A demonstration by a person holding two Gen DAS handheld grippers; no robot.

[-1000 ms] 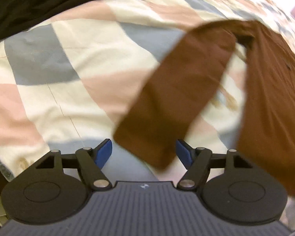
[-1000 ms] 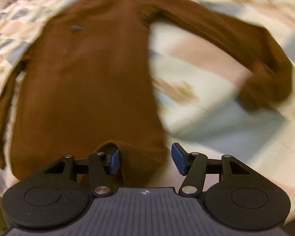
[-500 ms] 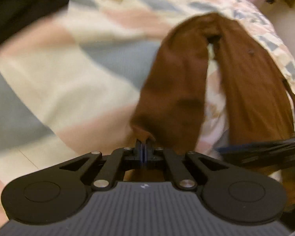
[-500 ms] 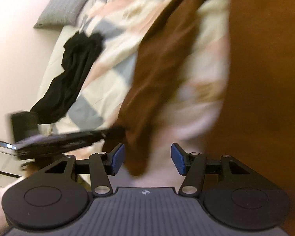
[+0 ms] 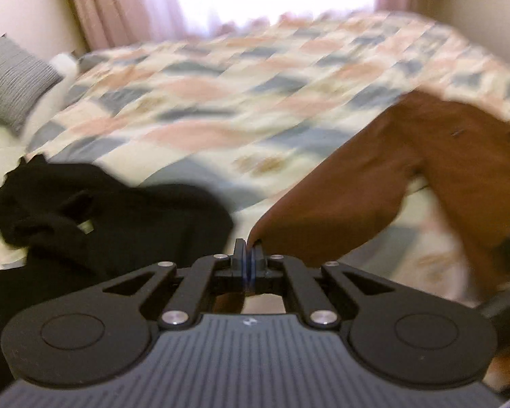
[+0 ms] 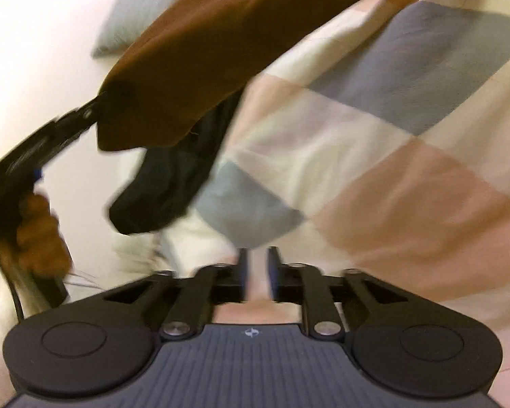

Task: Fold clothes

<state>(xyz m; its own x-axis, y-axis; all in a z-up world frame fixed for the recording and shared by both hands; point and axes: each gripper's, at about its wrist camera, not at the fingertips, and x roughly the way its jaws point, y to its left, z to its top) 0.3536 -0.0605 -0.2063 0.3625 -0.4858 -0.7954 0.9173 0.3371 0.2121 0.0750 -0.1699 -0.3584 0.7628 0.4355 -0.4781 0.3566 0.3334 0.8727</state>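
Note:
A brown long-sleeved shirt [image 5: 459, 156] lies on the patchwork bedspread [image 5: 221, 108]. My left gripper [image 5: 248, 251] is shut on the cuff of its sleeve [image 5: 340, 204] and holds it up off the bed. In the right wrist view the same sleeve [image 6: 204, 51] hangs from the left gripper [image 6: 95, 112], which a hand [image 6: 37, 234] holds. My right gripper [image 6: 257, 261] hovers over the bedspread [image 6: 374, 170]. Its jaws stand close together with a narrow gap, and nothing shows between them. Both views are blurred by motion.
A black garment [image 5: 102, 217] lies crumpled at the bed's near left, and it also appears under the lifted sleeve as a black garment [image 6: 166, 187]. A grey pillow [image 5: 10, 81] sits at the far left. Pink curtains [image 5: 119, 6] hang behind the bed.
My left gripper shut on the sleeve cuff and lifted it, swinging up toward the window. My right gripper left the shirt hem, turned left, and its jaws narrowed.

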